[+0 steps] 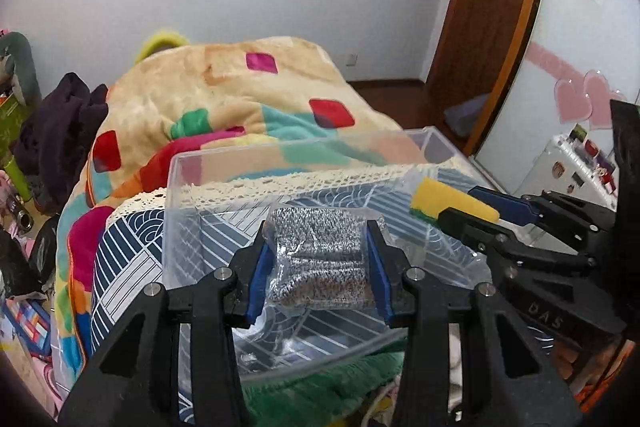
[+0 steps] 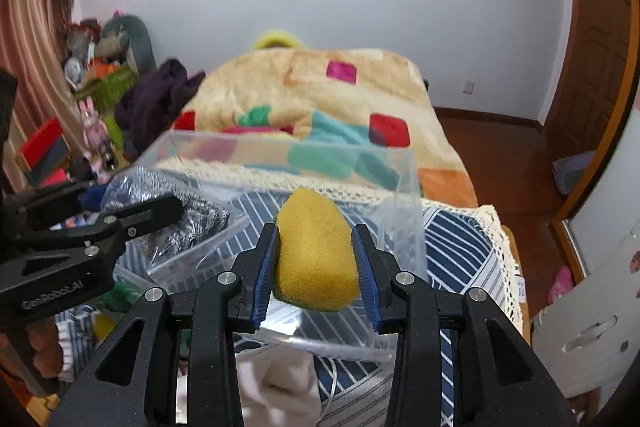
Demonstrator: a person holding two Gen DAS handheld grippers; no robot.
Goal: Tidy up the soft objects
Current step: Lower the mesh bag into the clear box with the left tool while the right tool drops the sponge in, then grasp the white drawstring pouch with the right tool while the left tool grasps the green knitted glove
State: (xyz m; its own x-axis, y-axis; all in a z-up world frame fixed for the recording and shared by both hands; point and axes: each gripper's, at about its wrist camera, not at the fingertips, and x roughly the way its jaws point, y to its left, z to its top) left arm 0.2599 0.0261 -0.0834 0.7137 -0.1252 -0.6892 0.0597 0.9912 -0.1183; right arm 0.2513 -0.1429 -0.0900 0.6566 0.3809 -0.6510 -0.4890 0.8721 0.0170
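Observation:
My left gripper point(image 1: 318, 259) is shut on a grey speckled cloth in a clear plastic bag point(image 1: 320, 259) and holds it over the clear plastic bin point(image 1: 208, 163). My right gripper point(image 2: 316, 267) is shut on a yellow sponge with a green underside point(image 2: 316, 251), held above the bin's point(image 2: 224, 143) right part. The sponge point(image 1: 452, 201) and the right gripper also show at the right of the left wrist view. The bagged cloth point(image 2: 188, 215) and the left gripper show at the left of the right wrist view.
The bin stands on a blue-and-white patterned cloth point(image 2: 460, 251) with a lace edge. Behind it lies a colourful patchwork blanket point(image 1: 240, 95). A green cloth point(image 1: 340, 379) and white fabric point(image 2: 280, 383) lie in front of the bin. Clutter fills the left side; a wooden door point(image 1: 488, 7) stands right.

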